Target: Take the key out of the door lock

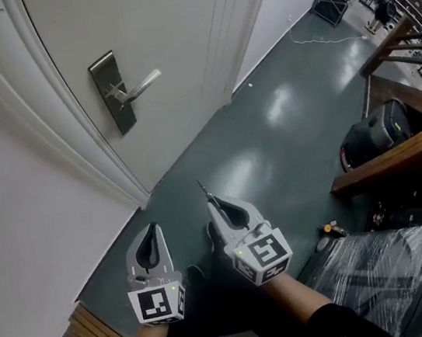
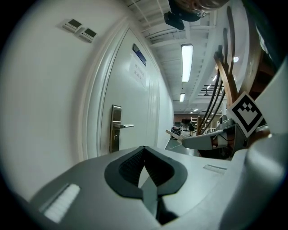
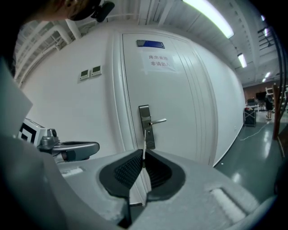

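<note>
The white door (image 1: 177, 43) stands closed, with a metal lock plate (image 1: 112, 92) and lever handle (image 1: 138, 85) on it. My right gripper (image 1: 210, 201) is well back from the door, low over the floor, shut on a thin key (image 1: 200, 186) whose blade sticks out past the jaw tips. Seen from the right gripper, the key (image 3: 144, 144) stands upright between the pads, in line with the lock plate (image 3: 146, 127). My left gripper (image 1: 154, 230) hangs beside it, shut and holding nothing. From the left gripper (image 2: 144, 152), the lock plate (image 2: 115, 129) and the key (image 2: 173, 134) are both visible.
Dark green floor (image 1: 269, 139) runs from the door to the right. Wooden beams (image 1: 398, 155) and a black bag (image 1: 375, 135) stand at the right, with a plastic-wrapped bundle (image 1: 384, 271) below them. A wooden pallet (image 1: 90, 335) lies at the lower left by the wall.
</note>
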Tool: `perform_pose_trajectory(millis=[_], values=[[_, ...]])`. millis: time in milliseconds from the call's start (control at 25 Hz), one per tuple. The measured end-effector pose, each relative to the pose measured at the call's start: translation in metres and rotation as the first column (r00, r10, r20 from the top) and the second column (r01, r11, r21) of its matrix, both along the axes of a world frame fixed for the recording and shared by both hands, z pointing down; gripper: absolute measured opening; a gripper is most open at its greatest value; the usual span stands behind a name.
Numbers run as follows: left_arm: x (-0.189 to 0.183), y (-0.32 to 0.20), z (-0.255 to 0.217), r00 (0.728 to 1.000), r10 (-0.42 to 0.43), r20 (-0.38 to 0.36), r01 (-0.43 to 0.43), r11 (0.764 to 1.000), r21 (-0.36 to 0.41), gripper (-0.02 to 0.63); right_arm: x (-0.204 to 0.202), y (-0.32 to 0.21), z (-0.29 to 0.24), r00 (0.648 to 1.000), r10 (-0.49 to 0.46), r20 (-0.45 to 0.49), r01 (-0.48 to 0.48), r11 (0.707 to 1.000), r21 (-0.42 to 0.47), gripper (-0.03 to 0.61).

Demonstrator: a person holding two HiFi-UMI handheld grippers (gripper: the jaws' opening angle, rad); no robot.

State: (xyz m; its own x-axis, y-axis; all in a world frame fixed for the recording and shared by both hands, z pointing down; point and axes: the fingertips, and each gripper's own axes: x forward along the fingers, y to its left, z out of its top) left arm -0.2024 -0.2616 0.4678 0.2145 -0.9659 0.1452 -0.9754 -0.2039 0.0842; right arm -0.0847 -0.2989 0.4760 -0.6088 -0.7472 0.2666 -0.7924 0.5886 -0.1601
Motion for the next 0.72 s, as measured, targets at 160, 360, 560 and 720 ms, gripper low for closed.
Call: perform_pose_trajectory(millis=[160,360,560,720], values=[[0.017,0.019,0.002,0.999,0.036,-0.017,-0.036,0.999,-0.003,0.018,0.018,0.028,0.000,0.999,0.038,-0.030,-0.037,0.999,0.024,0.015],[0.049,0.043,-0.008,0.997,0.073,-0.017,-0.073,0.997,0.001,0.018,0.042,0.063,-0.010,0.998,0.059,-0.025,-0.058,0.997,0.058,0.015],[0.090,0.076,-0.013,0.996,0.094,0.012,-0.094,0.996,0.005,0.018,0.078,0.103,-0.017,0.997,0.061,-0.047,-0.056,0.993,0.106,0.015],[0.125,0.109,-0.015,0.996,0.079,0.036,-0.079,0.997,-0.005,0.017,0.109,0.138,-0.018,0.998,0.041,-0.049,-0.035,0.993,0.114,0.015]])
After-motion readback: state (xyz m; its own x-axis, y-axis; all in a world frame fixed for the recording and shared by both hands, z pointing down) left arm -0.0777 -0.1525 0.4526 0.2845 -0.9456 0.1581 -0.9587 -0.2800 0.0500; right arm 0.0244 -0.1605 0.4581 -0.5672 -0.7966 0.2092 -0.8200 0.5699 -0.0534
